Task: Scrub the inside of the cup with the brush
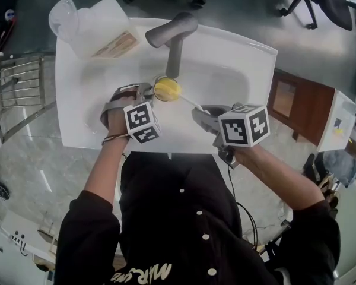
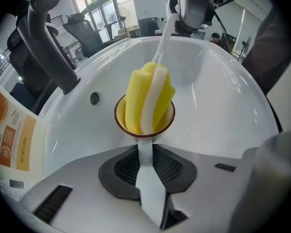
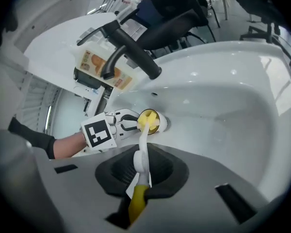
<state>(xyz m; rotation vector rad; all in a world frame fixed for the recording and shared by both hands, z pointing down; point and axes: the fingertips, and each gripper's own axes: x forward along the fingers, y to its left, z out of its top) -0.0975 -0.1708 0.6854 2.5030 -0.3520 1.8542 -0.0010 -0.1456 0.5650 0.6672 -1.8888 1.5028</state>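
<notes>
A small cup [image 2: 120, 126] with a brown rim and yellow inside hangs over the white sink basin [image 1: 231, 70], just below the faucet. My left gripper [image 2: 144, 155] is shut on its white handle [image 2: 144, 149]; in the head view this gripper [image 1: 147, 91] sits left of the cup [image 1: 156, 83]. The brush's yellow-and-white sponge head [image 2: 148, 98] stands partly inside the cup, with its top above the rim. My right gripper [image 3: 139, 177] is shut on the brush's white, yellow-ended handle [image 3: 141, 154]. In the head view it [image 1: 203, 115] is right of the cup, the brush stem [image 1: 190, 101] slanting across.
A grey faucet [image 1: 172, 33] arches over the basin directly behind the cup. A clear jug and an orange-printed carton [image 1: 101, 31] stand on the sink's back left corner. A metal rack [image 1: 18, 82] is to the left. An overflow hole [image 2: 94, 98] marks the basin wall.
</notes>
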